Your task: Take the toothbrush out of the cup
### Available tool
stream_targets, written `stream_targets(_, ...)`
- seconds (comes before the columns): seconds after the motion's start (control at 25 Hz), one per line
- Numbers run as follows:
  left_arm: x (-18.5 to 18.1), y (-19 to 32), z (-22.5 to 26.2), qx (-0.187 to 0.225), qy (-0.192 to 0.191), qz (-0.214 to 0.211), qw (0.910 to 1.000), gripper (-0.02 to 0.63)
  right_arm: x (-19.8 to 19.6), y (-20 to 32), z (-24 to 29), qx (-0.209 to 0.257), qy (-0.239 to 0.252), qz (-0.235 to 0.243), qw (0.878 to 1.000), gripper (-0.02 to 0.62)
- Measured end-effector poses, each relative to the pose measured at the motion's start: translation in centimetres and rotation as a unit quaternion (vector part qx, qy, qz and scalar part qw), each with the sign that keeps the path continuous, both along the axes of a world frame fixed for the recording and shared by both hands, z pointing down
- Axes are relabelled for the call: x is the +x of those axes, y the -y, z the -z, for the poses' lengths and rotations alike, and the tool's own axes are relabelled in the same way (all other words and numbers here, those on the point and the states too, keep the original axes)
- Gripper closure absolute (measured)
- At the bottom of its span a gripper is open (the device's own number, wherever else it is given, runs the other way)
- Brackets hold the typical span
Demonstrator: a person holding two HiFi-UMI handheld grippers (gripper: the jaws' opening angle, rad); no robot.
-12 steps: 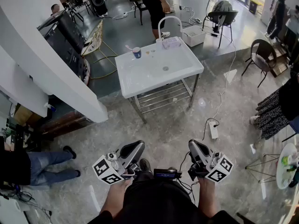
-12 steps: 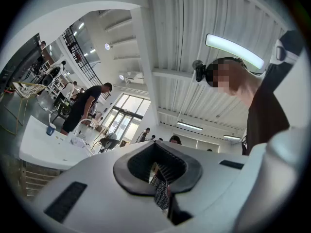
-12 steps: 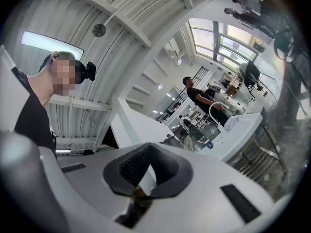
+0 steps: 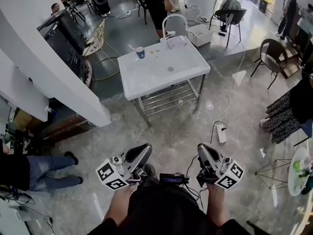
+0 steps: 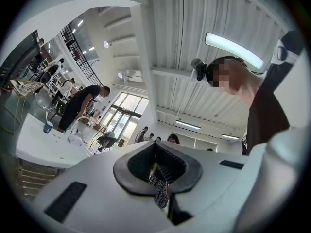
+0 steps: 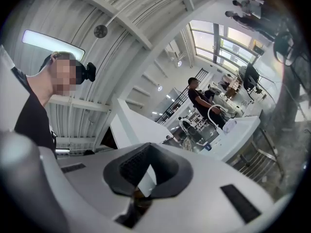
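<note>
Head view – my left tool (image 4: 144, 151) and right tool (image 4: 203, 151), bottom centre, closed and empty – small blue cup (image 4: 140, 52) with thin pale toothbrush (image 4: 131, 48) stands upper centre on white desk (image 4: 161, 80).

The right gripper (image 6: 148, 173) points upward, and its two grey jaws are pressed together with nothing between them. Beyond them, at the right, stands a white sink table (image 6: 240, 130) with a curved faucet (image 6: 214, 111) and a small blue cup (image 6: 208, 148) on it. A person in black (image 6: 197, 96) bends behind the table. At the left, a long ceiling lamp (image 6: 51, 43) shines above the wearer's head camera (image 6: 87, 73).
</note>
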State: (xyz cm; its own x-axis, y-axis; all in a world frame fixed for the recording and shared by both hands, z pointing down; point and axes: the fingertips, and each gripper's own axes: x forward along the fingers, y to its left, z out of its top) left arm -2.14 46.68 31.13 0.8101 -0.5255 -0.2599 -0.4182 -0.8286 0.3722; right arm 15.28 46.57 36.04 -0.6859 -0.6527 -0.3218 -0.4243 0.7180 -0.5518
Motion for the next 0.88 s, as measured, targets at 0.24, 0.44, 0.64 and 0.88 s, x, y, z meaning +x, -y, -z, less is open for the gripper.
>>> stream_targets(0.24, 0.2, -0.3, 0.0, 0.002, 0.0, 0.0, 1.0, 0.6, 0.4, -0.7, 0.0, 0.006, -0.003, -0.004, 1.0, 0.591)
stream_targets(0.44, 0.2, -0.3, 0.4, 0.001, -0.003, -0.001, 1.0, 0.6, 0.4, -0.7, 0.6, 0.011, -0.006, -0.009, 1.0, 0.591)
stream_targets(0.64, 0.5, 0.4, 0.2, -0.009, -0.011, -0.002, 0.9999, 0.6, 1.1, -0.5, 0.5, 0.004, -0.007, -0.021, 1.0, 0.591)
stream_targets(0.88, -0.2, 3.1, -1.0, -0.029, -0.034, -0.013, 0.9989, 0.6, 0.4, 1.4, -0.2, -0.016, -0.027, -0.03, 0.999, 0.591)
